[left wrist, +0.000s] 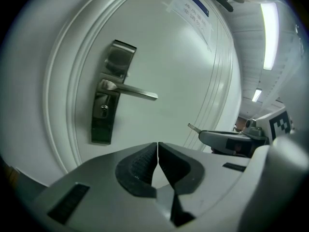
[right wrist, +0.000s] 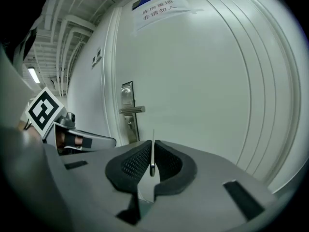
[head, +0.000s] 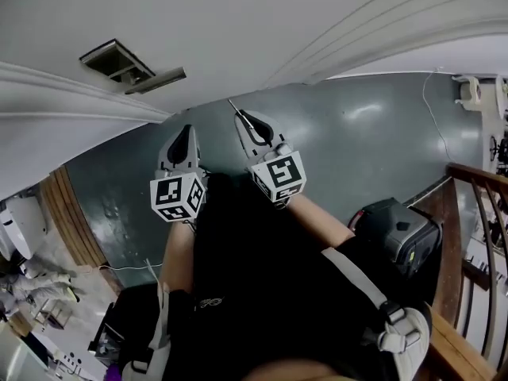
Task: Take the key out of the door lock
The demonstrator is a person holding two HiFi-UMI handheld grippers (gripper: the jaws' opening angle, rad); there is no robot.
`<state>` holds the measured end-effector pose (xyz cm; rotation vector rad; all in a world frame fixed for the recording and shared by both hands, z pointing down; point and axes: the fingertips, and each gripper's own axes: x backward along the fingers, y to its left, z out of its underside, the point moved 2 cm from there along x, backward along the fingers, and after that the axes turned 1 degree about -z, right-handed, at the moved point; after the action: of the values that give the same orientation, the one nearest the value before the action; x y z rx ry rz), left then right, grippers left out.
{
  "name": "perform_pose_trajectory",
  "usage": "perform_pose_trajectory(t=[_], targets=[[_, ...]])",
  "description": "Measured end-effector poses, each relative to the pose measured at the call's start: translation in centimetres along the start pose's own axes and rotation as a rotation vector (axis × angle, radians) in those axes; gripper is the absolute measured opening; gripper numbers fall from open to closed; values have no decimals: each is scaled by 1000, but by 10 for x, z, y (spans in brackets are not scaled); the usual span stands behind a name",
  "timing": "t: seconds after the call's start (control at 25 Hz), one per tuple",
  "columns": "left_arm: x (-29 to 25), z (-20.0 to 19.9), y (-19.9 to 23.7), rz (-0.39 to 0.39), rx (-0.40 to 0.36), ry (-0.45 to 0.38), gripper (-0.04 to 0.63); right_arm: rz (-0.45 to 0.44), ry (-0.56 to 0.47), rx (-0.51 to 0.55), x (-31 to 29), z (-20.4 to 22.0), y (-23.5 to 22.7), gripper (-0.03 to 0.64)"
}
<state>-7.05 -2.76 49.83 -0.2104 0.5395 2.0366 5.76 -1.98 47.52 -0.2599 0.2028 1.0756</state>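
A thin metal key (right wrist: 153,153) stands edge-on between the pads of my right gripper (right wrist: 152,144), which is shut on it. Its blade pokes out ahead of the jaws (head: 232,104) and shows from the side (left wrist: 193,127). The steel lock plate (left wrist: 108,100) with its lever handle (left wrist: 130,91) and bare keyhole (left wrist: 104,109) sits on the white door (left wrist: 183,76), well away from both grippers. The lock (right wrist: 128,111) is small in the right gripper view. My left gripper (left wrist: 158,148) is shut with nothing in it, beside the right gripper (left wrist: 229,140).
A paper notice (right wrist: 161,4) is taped high on the door. Behind me on the grey floor (head: 373,149) stands a black case (head: 401,232). A wooden railing (head: 476,205) runs at the right, and a thin cable (head: 429,117) trails over the floor.
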Motion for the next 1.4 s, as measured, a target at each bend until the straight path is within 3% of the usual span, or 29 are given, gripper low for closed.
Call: perform_pose_trajectory(t=[0.32, 0.72, 1.12, 1.4], targets=[[-43, 2, -90, 97, -47, 22, 26, 102, -28, 44, 61, -6, -74, 32], [-58, -44, -164, 152, -112, -111, 26, 168, -109, 70, 109, -44, -126, 32], [-35, -107, -199, 169, -210, -281, 26, 189, -249, 150, 130, -106, -126, 31], [-6, -146, -201, 153, -257, -370, 26, 181, -323, 155, 134, -139, -112, 32]])
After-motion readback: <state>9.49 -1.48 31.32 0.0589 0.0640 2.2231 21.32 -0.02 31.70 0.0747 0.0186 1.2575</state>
